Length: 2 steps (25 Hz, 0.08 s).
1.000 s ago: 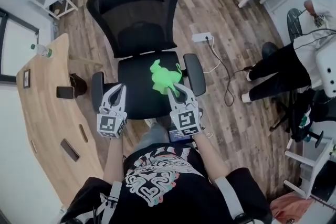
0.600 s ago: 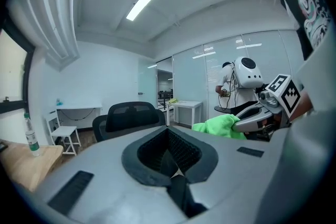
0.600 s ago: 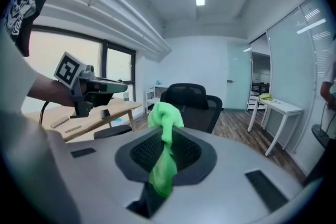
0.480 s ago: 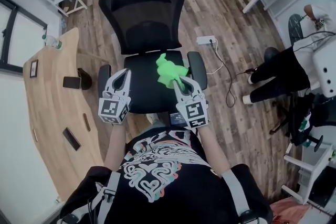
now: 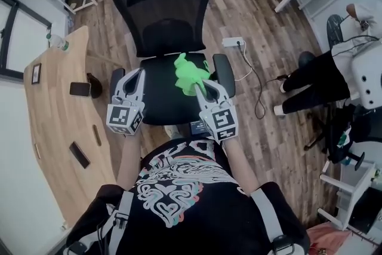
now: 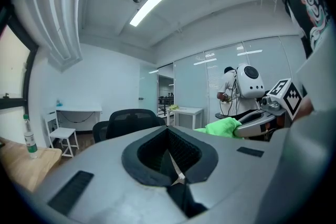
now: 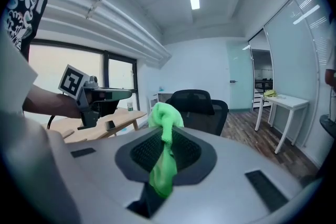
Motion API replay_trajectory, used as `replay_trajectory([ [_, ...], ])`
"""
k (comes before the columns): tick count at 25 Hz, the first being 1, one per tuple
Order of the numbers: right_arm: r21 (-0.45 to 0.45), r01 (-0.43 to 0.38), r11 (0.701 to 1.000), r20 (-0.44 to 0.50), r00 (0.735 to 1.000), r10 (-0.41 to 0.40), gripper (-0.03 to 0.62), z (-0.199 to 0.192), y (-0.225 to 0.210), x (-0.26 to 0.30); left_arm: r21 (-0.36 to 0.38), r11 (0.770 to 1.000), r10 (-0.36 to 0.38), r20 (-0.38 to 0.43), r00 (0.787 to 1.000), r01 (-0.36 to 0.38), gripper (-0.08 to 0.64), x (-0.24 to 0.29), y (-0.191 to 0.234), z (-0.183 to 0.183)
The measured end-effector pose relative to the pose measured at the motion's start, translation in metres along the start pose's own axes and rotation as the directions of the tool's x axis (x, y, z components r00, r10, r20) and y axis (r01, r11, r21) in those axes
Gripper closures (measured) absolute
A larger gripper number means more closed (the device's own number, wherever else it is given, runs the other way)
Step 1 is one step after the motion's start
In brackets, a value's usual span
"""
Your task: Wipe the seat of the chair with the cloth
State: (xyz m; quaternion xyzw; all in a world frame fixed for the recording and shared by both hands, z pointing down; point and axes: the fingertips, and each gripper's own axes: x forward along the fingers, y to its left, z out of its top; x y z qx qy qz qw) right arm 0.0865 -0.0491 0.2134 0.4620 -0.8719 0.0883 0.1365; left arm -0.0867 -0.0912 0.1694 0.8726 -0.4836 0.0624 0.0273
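right gripper (image 5: 203, 88): jaws clamped on the green cloth (image 5: 190, 74); in the right gripper view a twisted strand of it runs between the pads and a bunch stands out past the tips
left gripper (image 5: 135, 76): jaws together, nothing between them; held over the near left of the seat, just beside the left armrest (image 5: 115, 83)
cloth: bunched, not spread; it hangs over the far right part of the chair seat (image 5: 160, 101), just inside the right armrest (image 5: 224, 74); contact with the seat cannot be told from any view
seat: black; its centre and left lie bare between the two grippers
governing relation: the cloth projects from the right jaws toward the far side, in the direction of the backrest (image 5: 164, 15); the open run of seat lies to its left and near side; the right hand alone carries it, the left being well apart
step, as judged: cloth in hand and placed over the seat; lowering and a leftward or nearward stroke appear to be next
risk, as judged: a bunched cloth wipes only a narrow strip; the right armrest may foul the stroke
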Motion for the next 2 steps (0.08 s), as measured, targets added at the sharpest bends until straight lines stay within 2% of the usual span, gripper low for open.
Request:
replay_trajectory([
  [2, 0.003, 0.002, 1.0, 0.0, 1.0, -0.002, 0.552, 0.0019, 0.0002, -0.0009, -0.001, 1.0, 0.005, -0.004, 1.0, -0.005, 0.56, 0.0001, 0.0029, 0.0002],
])
